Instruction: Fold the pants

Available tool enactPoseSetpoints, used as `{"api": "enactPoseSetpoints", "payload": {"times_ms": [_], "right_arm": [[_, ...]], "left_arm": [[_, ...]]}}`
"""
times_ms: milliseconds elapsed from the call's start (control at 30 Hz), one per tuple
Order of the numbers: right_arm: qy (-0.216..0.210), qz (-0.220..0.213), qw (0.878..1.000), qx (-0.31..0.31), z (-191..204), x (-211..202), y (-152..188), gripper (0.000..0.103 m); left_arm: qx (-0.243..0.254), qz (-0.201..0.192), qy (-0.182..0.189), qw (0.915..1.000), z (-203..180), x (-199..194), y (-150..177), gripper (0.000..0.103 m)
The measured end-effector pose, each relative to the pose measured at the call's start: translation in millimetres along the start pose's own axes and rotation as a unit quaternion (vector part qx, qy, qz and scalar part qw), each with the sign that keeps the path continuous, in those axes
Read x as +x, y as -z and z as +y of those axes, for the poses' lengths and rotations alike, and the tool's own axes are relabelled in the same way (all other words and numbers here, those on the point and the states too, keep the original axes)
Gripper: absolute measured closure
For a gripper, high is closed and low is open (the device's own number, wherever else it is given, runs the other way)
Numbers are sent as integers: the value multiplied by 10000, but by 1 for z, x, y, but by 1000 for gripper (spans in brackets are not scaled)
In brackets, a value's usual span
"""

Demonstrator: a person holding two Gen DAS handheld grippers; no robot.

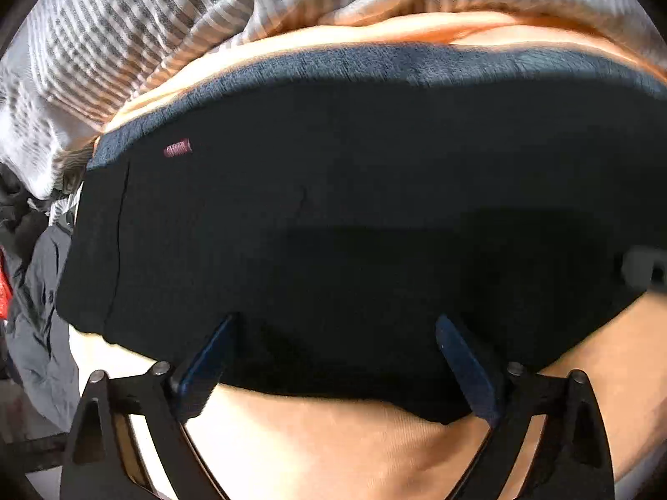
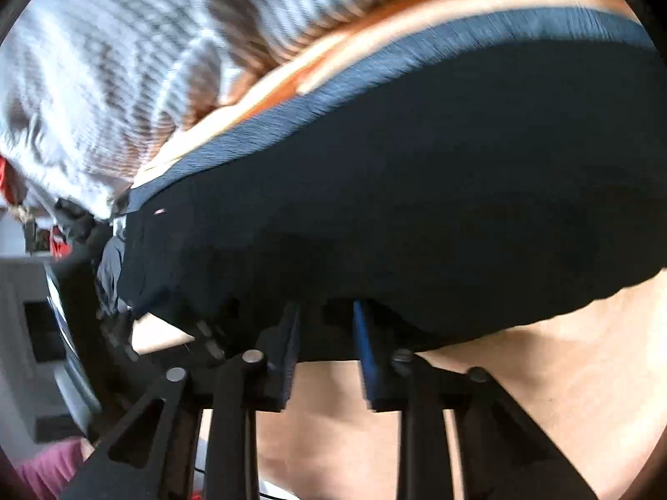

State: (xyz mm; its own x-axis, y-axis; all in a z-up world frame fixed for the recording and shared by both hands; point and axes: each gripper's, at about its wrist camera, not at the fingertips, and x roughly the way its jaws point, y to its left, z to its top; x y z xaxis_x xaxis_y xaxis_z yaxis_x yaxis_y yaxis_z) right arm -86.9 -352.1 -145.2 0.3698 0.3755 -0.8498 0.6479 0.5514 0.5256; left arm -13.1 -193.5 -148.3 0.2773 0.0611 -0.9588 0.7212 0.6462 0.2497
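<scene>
The black pants [image 1: 333, 208] lie as a wide folded band on a peach sheet [image 1: 333, 437], with a small maroon label [image 1: 177, 148] near their far left corner. My left gripper [image 1: 335, 327] stands open wide, and its blue pads [image 1: 208, 358] rest over the pants' near edge without pinching it. In the right wrist view the same pants [image 2: 417, 187] fill the middle. My right gripper [image 2: 326, 312] has its pads close together with the dark near hem between them, and the hem puckers to their left. This view is blurred.
A grey-and-white striped blanket [image 1: 146, 33] is bunched behind the pants. A grey garment [image 1: 37, 312] and something red [image 1: 4, 296] lie off the left side. A pink sleeve [image 2: 46, 471] and grey furniture [image 2: 25, 333] show at the lower left.
</scene>
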Motion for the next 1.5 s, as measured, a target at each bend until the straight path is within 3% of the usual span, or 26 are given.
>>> {"api": "enactPoseSetpoints", "payload": {"times_ms": [33, 67, 200, 267, 433, 667, 800, 900, 1067, 1500], "right_arm": [[23, -19, 10000, -32, -2, -1, 3, 98], [-40, 20, 10000, -30, -4, -2, 5, 99], [-63, 234, 9997, -41, -7, -7, 18, 99], [40, 222, 9996, -139, -9, -16, 26, 91], [190, -129, 9997, -105, -31, -53, 29, 91], [606, -913, 9940, 59, -68, -97, -14, 91], [776, -891, 9922, 401, -98, -95, -30, 73], [206, -986, 9906, 931, -123, -104, -23, 73], [93, -904, 9911, 971, -135, -117, -5, 72], [374, -1247, 9786, 1595, -219, -182, 12, 66]], "left_arm": [[77, -115, -54, 9999, -2, -3, 5, 6], [124, -94, -51, 9999, -2, -3, 6, 6], [-20, 111, 109, 9999, 8, -4, 3, 6], [-60, 139, 114, 9998, 10, -7, 3, 7], [-244, 184, 274, 9992, 11, -27, 8, 7], [-111, -40, 463, 9989, -34, -40, -14, 7], [-54, 251, 508, 9984, -62, -19, -23, 7], [-280, 349, 378, 9983, -66, -17, -25, 7], [-307, 438, 398, 9978, -69, -29, -35, 7], [434, -255, 1002, 9937, -196, -87, -88, 7]]}}
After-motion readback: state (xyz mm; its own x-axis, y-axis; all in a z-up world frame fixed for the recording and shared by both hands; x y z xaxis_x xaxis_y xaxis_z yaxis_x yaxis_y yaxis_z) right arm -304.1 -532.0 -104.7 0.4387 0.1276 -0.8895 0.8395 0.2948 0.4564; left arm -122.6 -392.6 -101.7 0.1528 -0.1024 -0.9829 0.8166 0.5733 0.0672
